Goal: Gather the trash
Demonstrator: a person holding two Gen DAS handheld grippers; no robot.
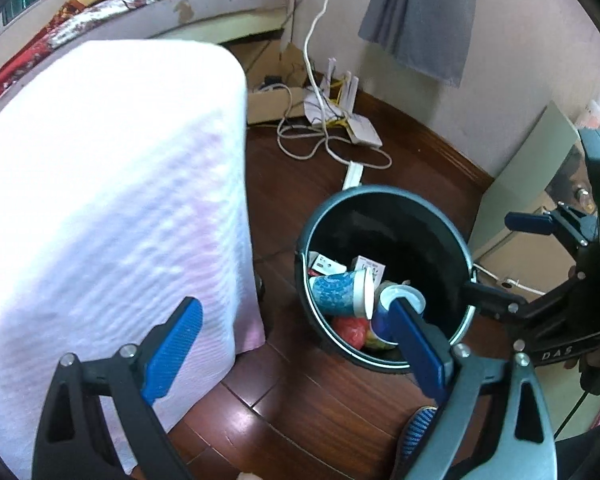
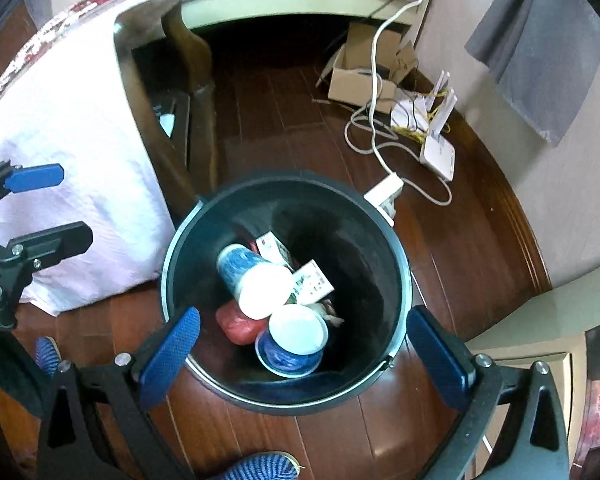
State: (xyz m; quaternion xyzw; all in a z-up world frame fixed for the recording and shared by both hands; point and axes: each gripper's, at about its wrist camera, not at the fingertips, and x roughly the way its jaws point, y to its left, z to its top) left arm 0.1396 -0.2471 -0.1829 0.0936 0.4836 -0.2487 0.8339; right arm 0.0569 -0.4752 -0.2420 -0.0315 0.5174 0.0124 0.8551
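A dark round trash bin stands on the wooden floor. Inside lie two blue-and-white paper cups, a red crumpled wrapper and small white cartons. My right gripper hangs open above the bin's near rim with nothing between its blue pads. To the bin's left, my left gripper is open and empty too, its right finger over the bin's edge. Each gripper shows in the other's view: the right gripper at the right edge, the left gripper at the left edge.
A table under a white-pink cloth stands left of the bin. Behind the bin lie white cables, a power strip, a router and a cardboard box. A pale cabinet stands at right. A blue slipper is near my feet.
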